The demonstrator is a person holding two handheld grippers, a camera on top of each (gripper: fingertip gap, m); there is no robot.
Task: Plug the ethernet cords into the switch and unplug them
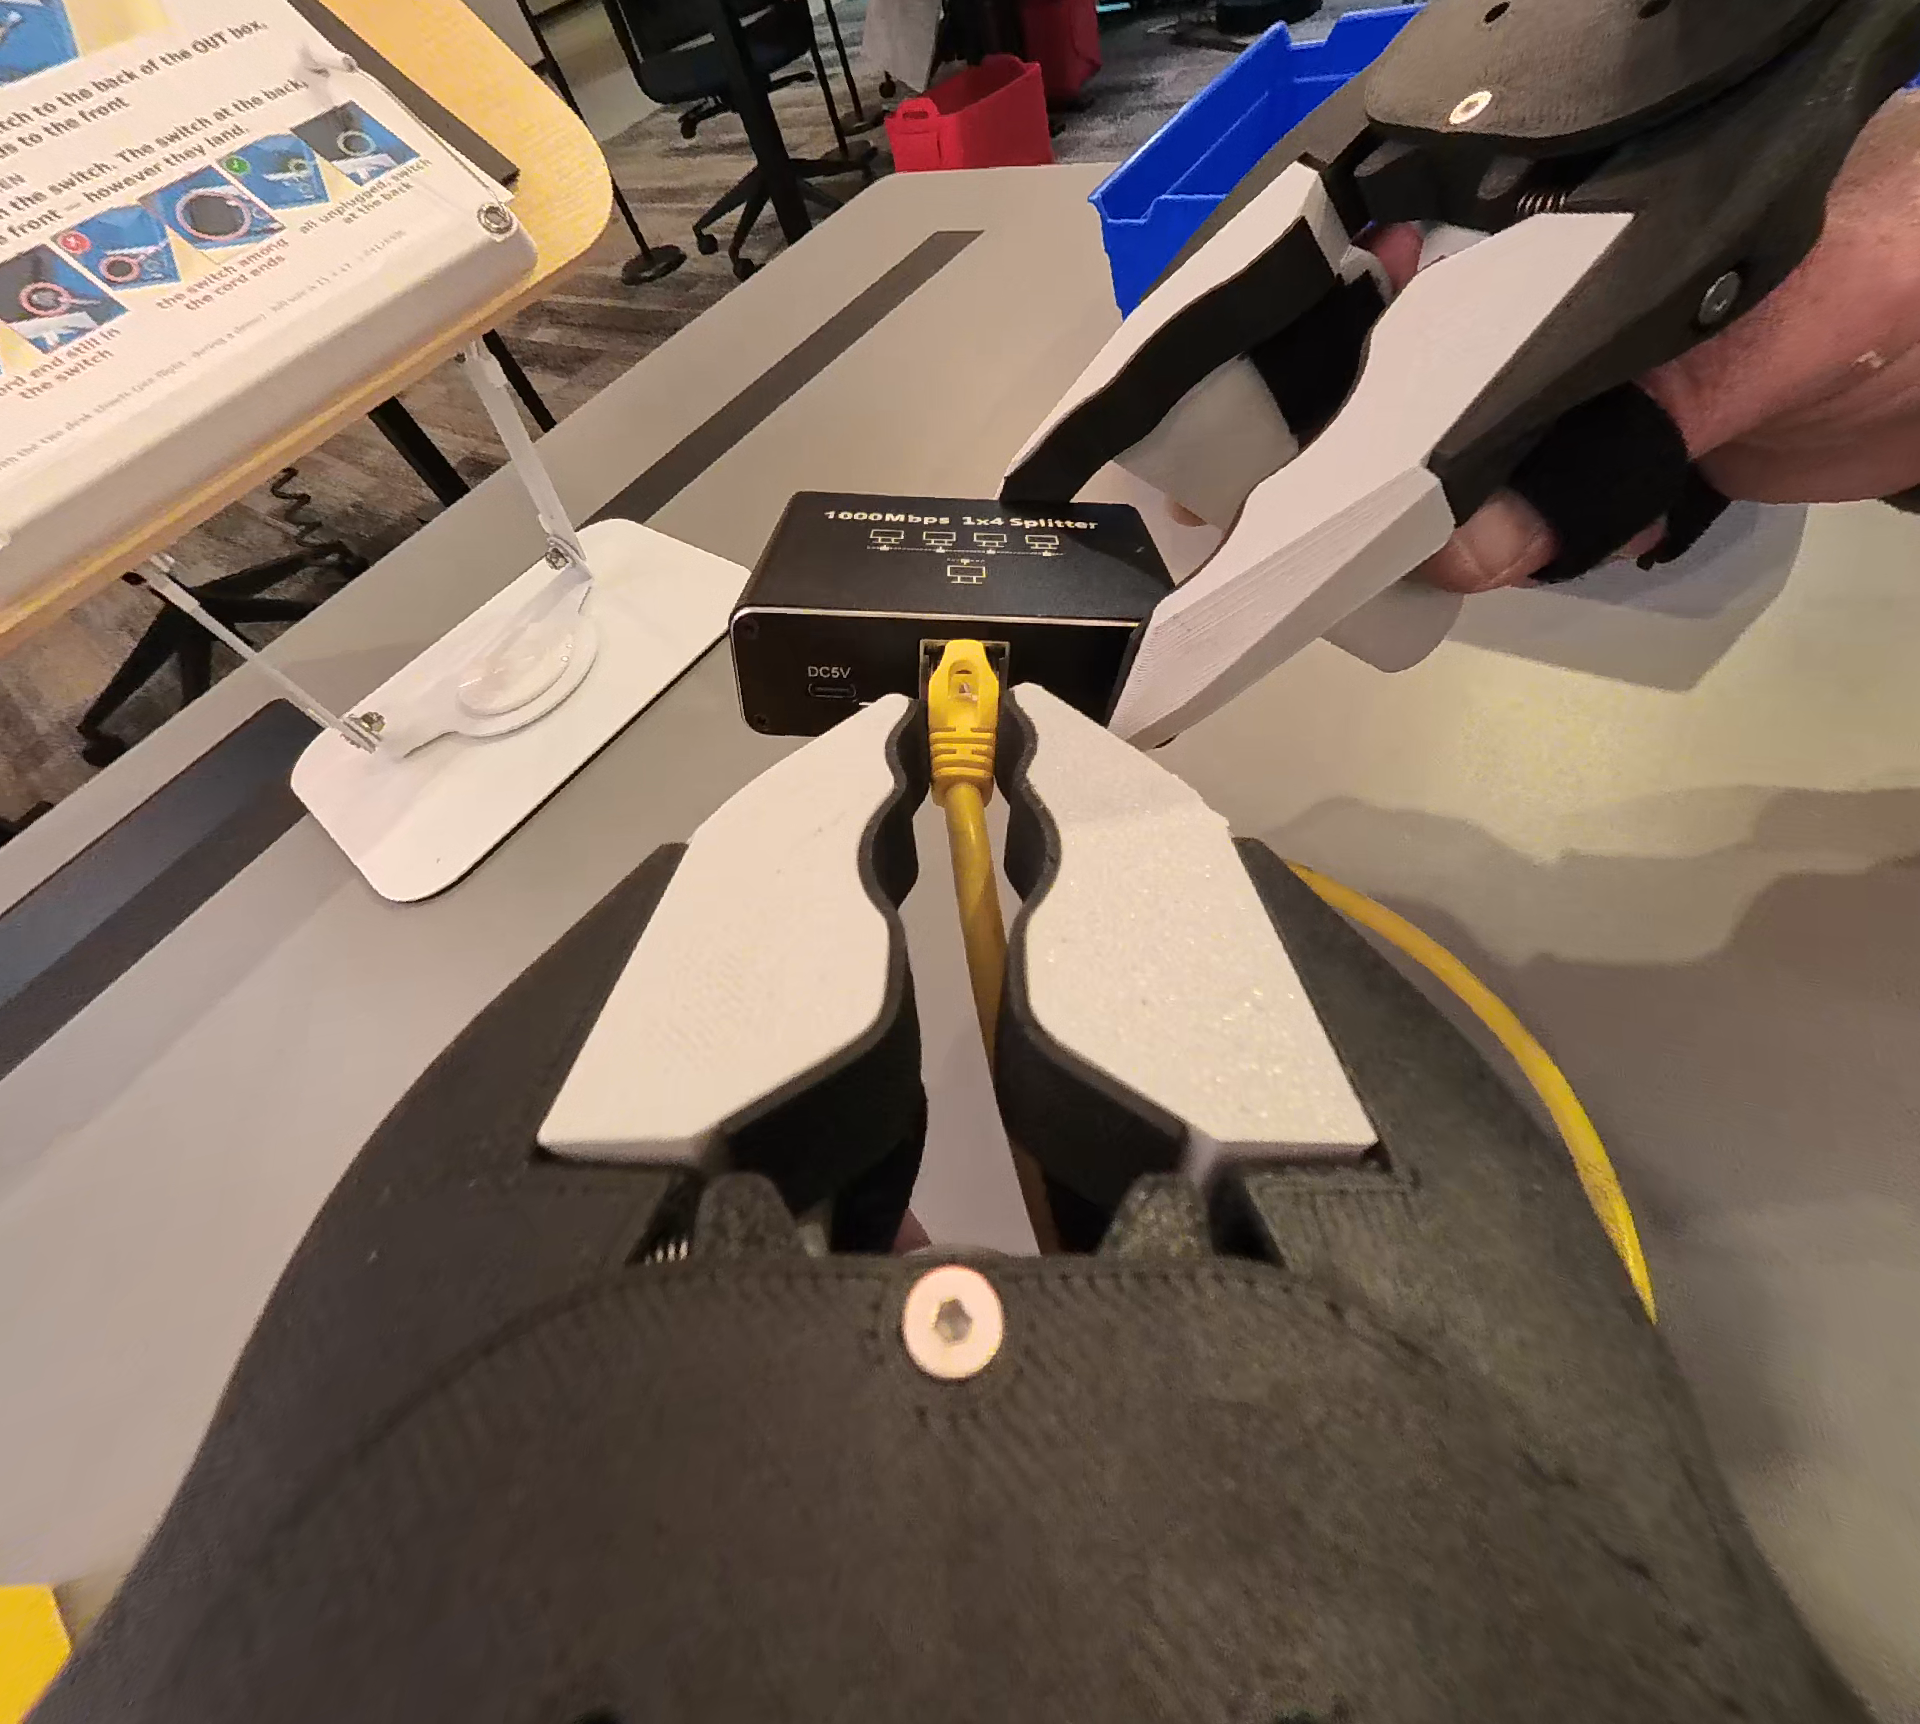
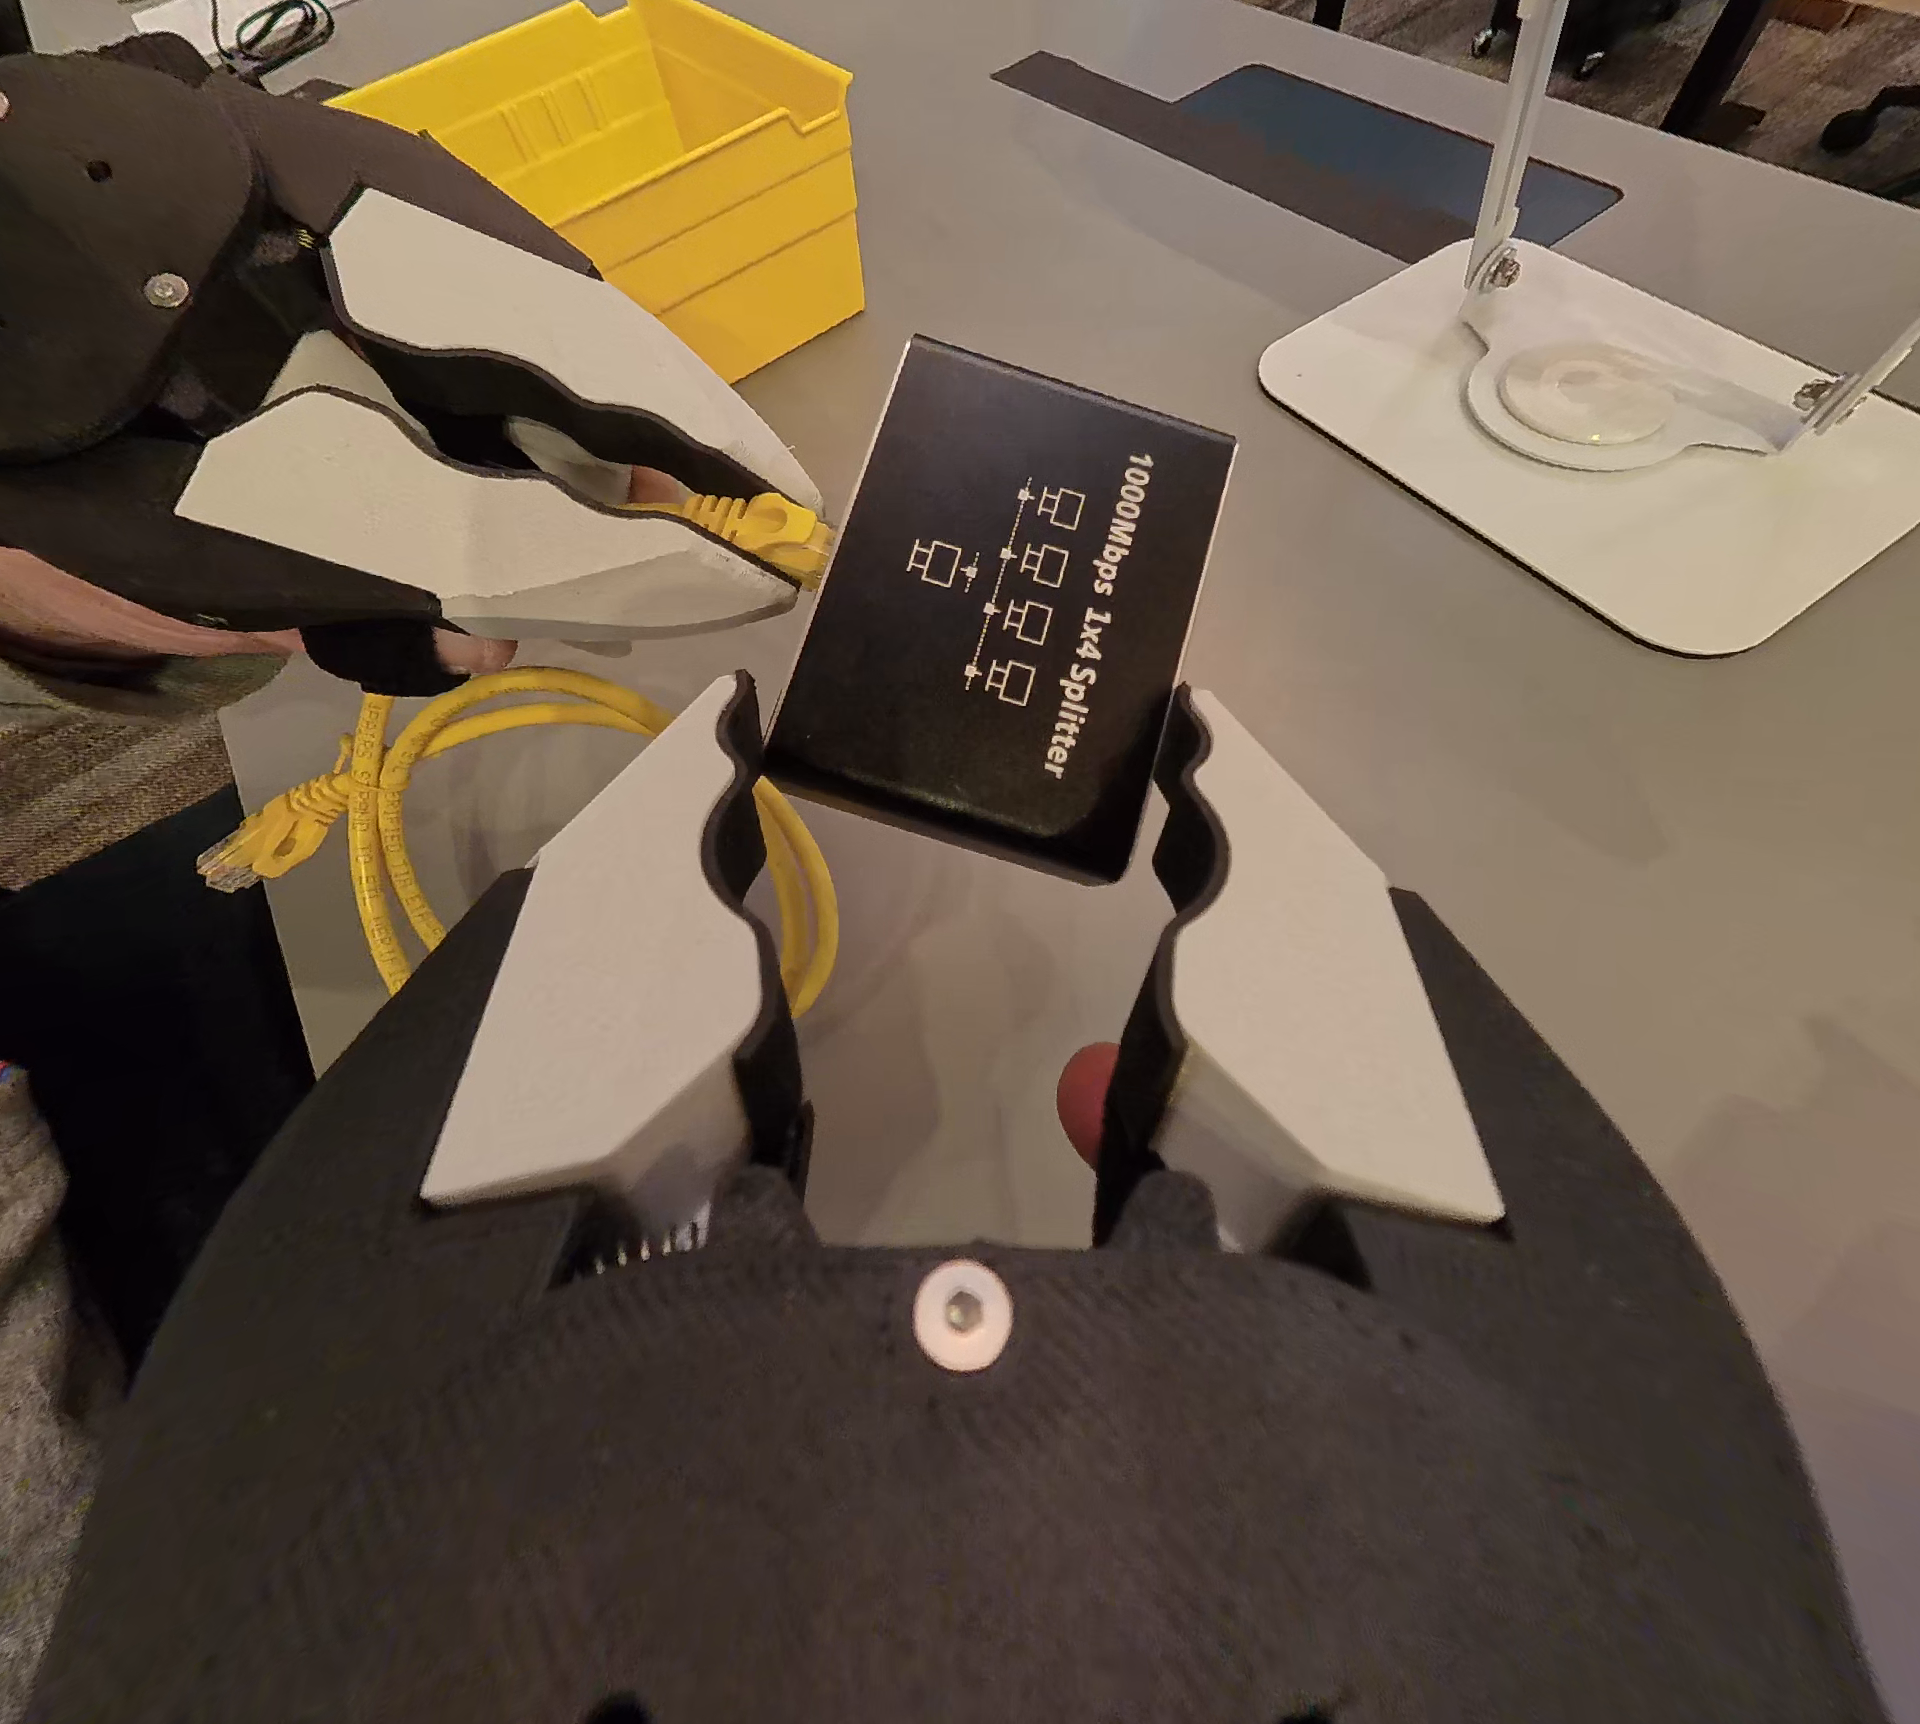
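Observation:
A black switch (image 1: 966,562) lies on the grey table (image 1: 1455,843). My left gripper (image 1: 961,729) is shut on the plug of a yellow ethernet cord (image 1: 961,687), and the plug sits in the single port on the switch's front face. In the right wrist view the left gripper (image 2: 805,542) holds the plug (image 2: 774,526) against the switch's (image 2: 997,614) side. My right gripper (image 2: 961,703) straddles the switch's near end, jaws wide, fingers against both long faces. It reaches in from the right in the left wrist view (image 1: 1075,609).
The cord's slack (image 2: 582,708) coils by the table's front edge, its other plug (image 2: 249,843) loose. A yellow bin (image 2: 665,199) stands behind the left gripper, a blue bin (image 1: 1226,147) at the far right. A white stand (image 1: 499,698) holds an instruction sheet (image 1: 208,168) to the left.

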